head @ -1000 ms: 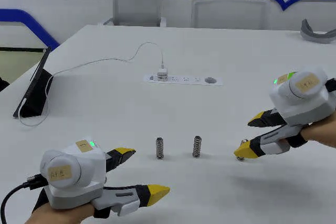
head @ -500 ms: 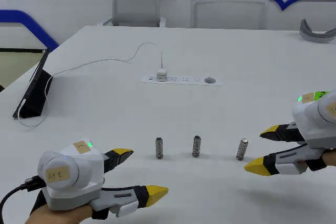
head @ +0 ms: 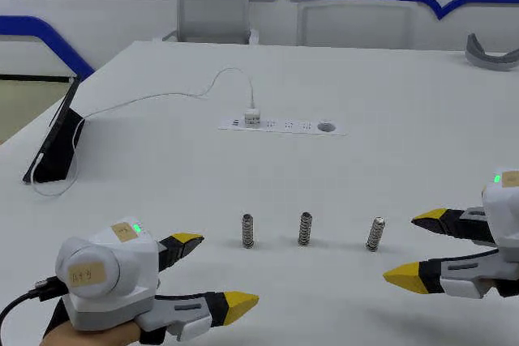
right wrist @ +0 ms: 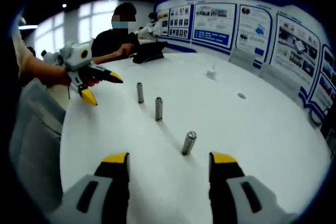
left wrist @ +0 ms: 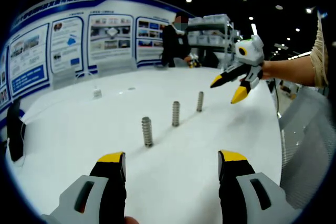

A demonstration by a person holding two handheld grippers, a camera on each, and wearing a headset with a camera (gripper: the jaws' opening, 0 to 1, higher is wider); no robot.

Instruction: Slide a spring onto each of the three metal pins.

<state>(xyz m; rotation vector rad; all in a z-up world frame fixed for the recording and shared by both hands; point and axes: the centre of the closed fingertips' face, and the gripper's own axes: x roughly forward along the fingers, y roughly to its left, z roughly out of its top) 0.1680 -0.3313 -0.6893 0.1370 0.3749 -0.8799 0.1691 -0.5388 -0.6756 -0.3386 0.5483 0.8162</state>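
1. Yellow-tipped jaws of the left gripper and right gripper hang spread and empty, held clear of the work, seemingly with nothing left to carry.
2. Between them, three coiled steel springs stand upright in a row on the white table, each apparently sleeving its pin.

Right gripper partly beyond frame edge
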